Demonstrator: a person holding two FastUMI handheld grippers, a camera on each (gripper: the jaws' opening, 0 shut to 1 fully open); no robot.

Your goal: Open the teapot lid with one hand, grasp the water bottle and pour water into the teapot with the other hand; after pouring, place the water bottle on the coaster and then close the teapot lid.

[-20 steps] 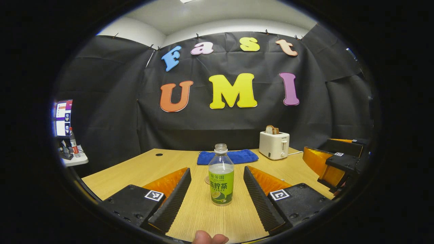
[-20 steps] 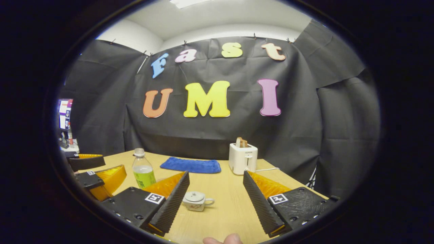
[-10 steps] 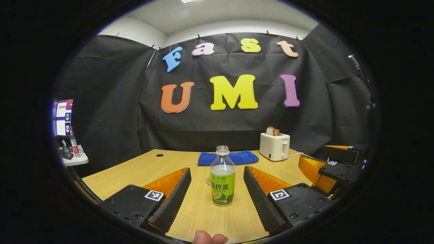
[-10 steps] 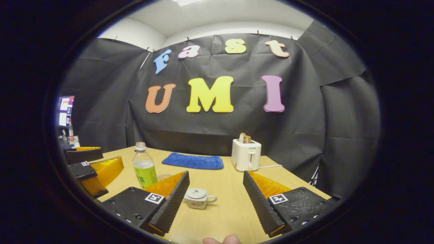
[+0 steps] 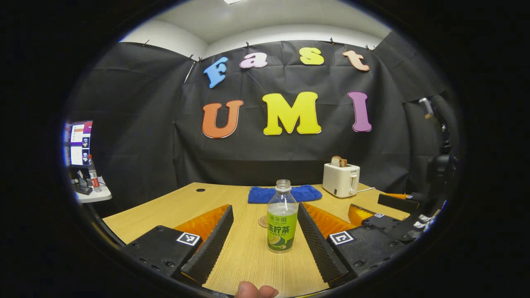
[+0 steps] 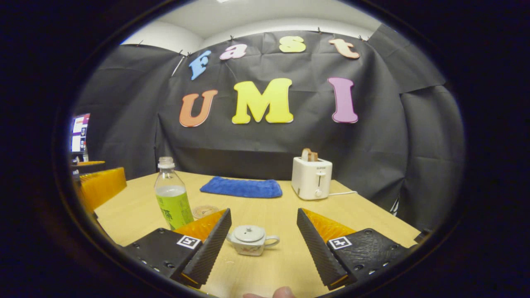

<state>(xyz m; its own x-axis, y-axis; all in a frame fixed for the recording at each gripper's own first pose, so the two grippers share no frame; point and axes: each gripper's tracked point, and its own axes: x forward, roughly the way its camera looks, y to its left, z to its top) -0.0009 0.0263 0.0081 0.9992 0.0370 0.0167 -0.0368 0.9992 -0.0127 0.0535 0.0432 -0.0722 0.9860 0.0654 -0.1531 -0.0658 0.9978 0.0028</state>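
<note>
In the left gripper view, a monitor [image 5: 78, 142] and a small bottle [image 5: 94, 179] on a side table [image 5: 93, 194] are seen at about 9 o'clock. The left gripper [image 5: 263, 240] is held low over the wooden desk [image 5: 174, 207] with its fingers [image 5: 211, 244] spread wide apart and nothing touched by them. The water bottle [image 5: 282, 221] stands upright and uncapped between the fingers, closer to the one at 4 o'clock, though contact with it cannot be told. The round coaster [image 5: 263, 221] lies flat on the desk just behind the bottle, toward 11 o'clock of it. A folded blue cloth [image 5: 285, 193] lies farther back, and a white toaster [image 5: 340, 179] with a slice of bread [image 5: 338, 161] in it stands at 2 o'clock. The other gripper [image 5: 385, 211] is seen at 3 o'clock, low by the desk edge.

In the right gripper view, part of the left gripper [image 6: 101, 188] shows at 9 o'clock. The water bottle [image 6: 172, 199] stands at about 10 o'clock of the near finger, with the coaster [image 6: 205, 211] just beside it on the desk [image 6: 265, 207]. The right gripper [image 6: 263, 242] has its fingers [image 6: 211, 244] wide apart, empty. The white teapot [image 6: 251, 239] sits on the desk between them, nearer the finger at 8 o'clock and apart from both; its lid [image 6: 249, 233] is on, its handle turned toward 3 o'clock. The blue cloth [image 6: 241, 187] lies behind, and the toaster [image 6: 311, 178] with its bread [image 6: 309, 155] stands at 1 o'clock.
</note>
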